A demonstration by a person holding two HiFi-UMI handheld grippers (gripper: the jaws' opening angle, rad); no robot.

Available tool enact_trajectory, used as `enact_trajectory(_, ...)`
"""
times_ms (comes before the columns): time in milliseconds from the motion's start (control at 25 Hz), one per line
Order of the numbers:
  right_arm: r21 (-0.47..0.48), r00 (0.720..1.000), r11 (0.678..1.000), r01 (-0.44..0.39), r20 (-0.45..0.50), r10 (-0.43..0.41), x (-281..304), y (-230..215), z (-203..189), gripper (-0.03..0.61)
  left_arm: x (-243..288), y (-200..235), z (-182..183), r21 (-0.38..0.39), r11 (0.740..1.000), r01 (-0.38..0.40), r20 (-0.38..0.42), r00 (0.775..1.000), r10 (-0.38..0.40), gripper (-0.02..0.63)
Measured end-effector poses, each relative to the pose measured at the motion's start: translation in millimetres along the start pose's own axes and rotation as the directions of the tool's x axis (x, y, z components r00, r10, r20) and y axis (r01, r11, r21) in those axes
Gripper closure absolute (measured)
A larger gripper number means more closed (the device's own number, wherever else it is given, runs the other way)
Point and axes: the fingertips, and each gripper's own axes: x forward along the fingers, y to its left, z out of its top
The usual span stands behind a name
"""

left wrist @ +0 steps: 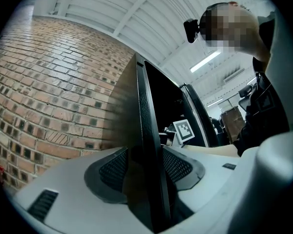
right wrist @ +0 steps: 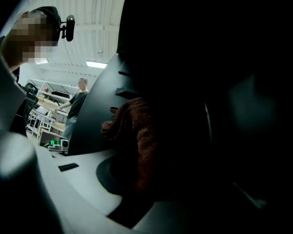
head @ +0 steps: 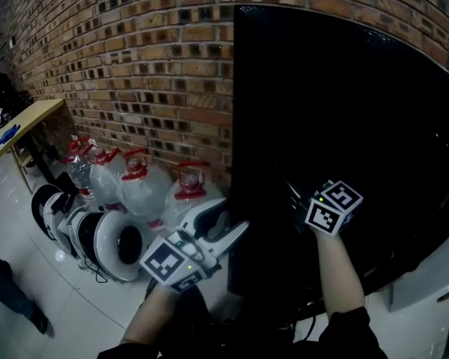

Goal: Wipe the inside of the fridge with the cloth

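Left tool (head: 226,225) is straddling the left edge of the black fridge door (head: 344,111), with the brick wall (head: 135,66) just off to its left. Jaws are spread wide and the door edge fills the gap. In the left gripper view the pads (left wrist: 115,169) look like they sit right against both faces, so I'd call that a grip on the door, not an empty tool. Can't tell if the door is cracked open. It looks pretty much closed to me, so my guess is no wiping has happened.

Further right, the right tool (right wrist: 144,167) is up near the front of the door, clamped on the cloth (right wrist: 136,126), a reddish-brown knitted thing bunched up and poking out past the jaws. So the cloth is in the right tool, not on any surface inside the fridge.

What could go wrong imo: the door face looks glossy and the hold is only on its edge, so a pull at an angle could make the pads slide off. The right tool also sits right in front of the door, so a swinging door could knock it or tug the cloth loose. And it's really dark over there, easy to miss spots.
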Motion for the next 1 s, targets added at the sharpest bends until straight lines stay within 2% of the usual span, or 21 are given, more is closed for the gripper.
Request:
enact_trajectory(200, -0.008, 0.999, 1.0, 0.031, -0.014, -0.031, 12, -28, -3, 0.506, 4, 2, -2, -0.013, 1.0, 0.001, -0.004, 1.0, -0.001, 0.391)
enact_trajectory(480, -0.11, 0.986, 0.985, 0.136, -0.079, -0.145, 22, -63, -7, 0.506, 5, 1, -1, -0.028, 1.0, 0.006, -0.009, 1.0, -0.006, 0.391)
enact_trajectory(720, -0.072, 0.971, 0.974, 0.213, -0.095, -0.219, 37, -98, -19, 0.506, 6, 4, -1, -0.015, 1.0, -0.019, 0.009, 1.0, 0.019, 0.391)
enact_trajectory(1000, -0.034, 0.949, 0.955, 0.294, -0.112, -0.296, 43, -134, -28, 0.506, 8, -2, 1, -0.018, 1.0, -0.019, -0.016, 1.0, 0.019, 0.391)
